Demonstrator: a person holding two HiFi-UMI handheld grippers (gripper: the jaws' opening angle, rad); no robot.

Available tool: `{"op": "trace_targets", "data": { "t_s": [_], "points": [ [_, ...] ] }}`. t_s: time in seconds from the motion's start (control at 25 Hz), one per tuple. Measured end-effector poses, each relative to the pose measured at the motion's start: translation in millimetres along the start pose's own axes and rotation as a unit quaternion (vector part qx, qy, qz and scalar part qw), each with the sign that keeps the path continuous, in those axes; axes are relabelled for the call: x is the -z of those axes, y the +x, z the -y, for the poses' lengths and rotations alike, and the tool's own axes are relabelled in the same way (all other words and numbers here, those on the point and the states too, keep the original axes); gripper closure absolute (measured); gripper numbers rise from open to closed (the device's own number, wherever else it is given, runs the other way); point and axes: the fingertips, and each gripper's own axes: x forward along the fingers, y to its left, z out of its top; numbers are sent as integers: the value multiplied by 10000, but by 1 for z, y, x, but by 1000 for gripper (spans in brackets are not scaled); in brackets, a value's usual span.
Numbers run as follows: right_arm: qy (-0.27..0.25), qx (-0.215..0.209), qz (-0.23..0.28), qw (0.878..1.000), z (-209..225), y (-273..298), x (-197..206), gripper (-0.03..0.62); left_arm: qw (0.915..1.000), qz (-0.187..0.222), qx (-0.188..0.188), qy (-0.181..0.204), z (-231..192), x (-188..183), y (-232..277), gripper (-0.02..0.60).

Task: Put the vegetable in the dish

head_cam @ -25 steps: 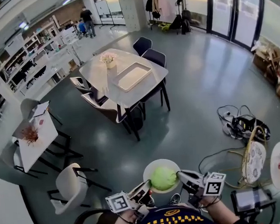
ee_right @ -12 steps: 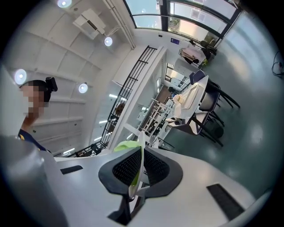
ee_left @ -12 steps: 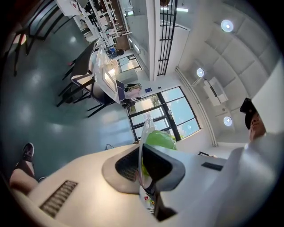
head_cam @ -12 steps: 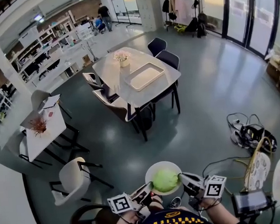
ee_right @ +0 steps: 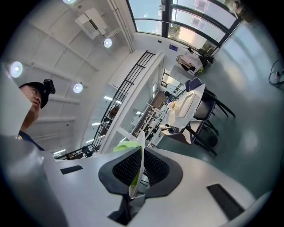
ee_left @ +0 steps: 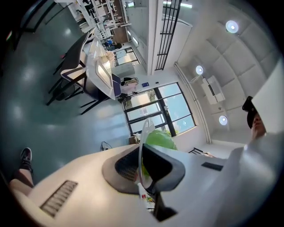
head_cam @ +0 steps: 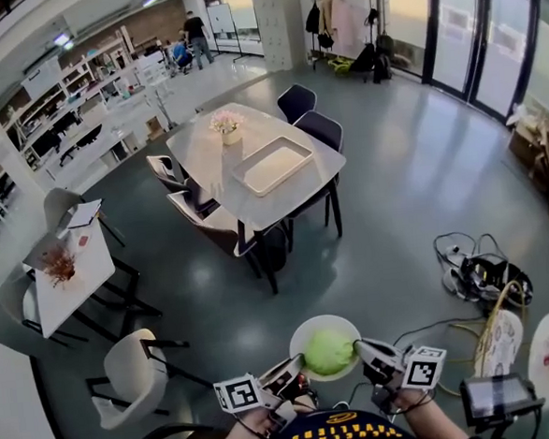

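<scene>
One dish (head_cam: 304, 333) carries one green cabbage (head_cam: 329, 351). Two grippers, left gripper (head_cam: 287, 372) and right gripper (head_cam: 366, 352), each clamp its rim.

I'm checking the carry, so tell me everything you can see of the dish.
The dish is a round, pale, shallow plate with a thin rim; its material is unclear. It is held roughly level above the floor, and its rim is clamped on opposite sides by the left gripper and the right gripper. A green vegetable sits in its middle.
</scene>
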Motion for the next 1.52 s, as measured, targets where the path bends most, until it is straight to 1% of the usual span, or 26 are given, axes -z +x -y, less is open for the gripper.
{"op": "trace_targets", "data": {
  "t_s": [0.08, 0.24, 0.36, 0.4, 0.52, 0.56, 0.72, 0.88, 1.0, 1.08, 1.24, 1.4, 1.44, 1.52],
  "points": [
    [-52, 77, 100, 9999, 5, 12, -15, 571, 9998, -109, 162, 59, 1, -19, 14, 571],
    [-188, 215, 199, 9994, 12, 41, -40, 571, 9988, -234, 437, -39, -1, -56, 33, 571],
    [-202, 325, 248, 9990, 15, 64, -49, 571, 9986, -327, 348, -222, -12, -79, 36, 571],
    [-209, 342, 252, 9989, 15, 72, -51, 571, 9988, -363, 280, -198, -17, -87, 35, 571],
    [-228, 402, 224, 9987, 18, 96, -54, 571, 9989, -442, 153, 90, -32, -112, 31, 571],
    [-230, 414, 205, 9987, 19, 104, -55, 571, 9989, -429, 176, 71, -36, -119, 31, 571],
    [-208, 443, 116, 9987, 23, 131, -56, 571, 9986, -327, 323, -254, -45, -138, 28, 571],
    [-115, 440, 46, 9990, 35, 149, -62, 572, 9984, -267, 446, -206, -48, -158, 35, 571],
    [-37, 409, -10, 9992, 48, 163, -69, 572, 9989, -191, 353, -252, -56, -171, 40, 571],
    [-19, 325, -54, 9995, 55, 173, -76, 572, 9994, -139, 199, -255, -63, -180, 43, 571],
    [5, 144, -161, 9998, 70, 191, -98, 572, 9999, -13, -45, -133, -70, -201, 59, 571],
    [-38, -41, -235, 9997, 88, 205, -136, 572, 9991, 198, -129, -358, -69, -220, 91, 571],
    [-50, -82, -247, 9996, 93, 207, -147, 572, 9989, 241, -121, -372, -67, -225, 102, 571],
    [-42, -155, -266, 9995, 103, 209, -170, 572, 9992, 300, -108, -259, -61, -236, 125, 571]
  ]
}}
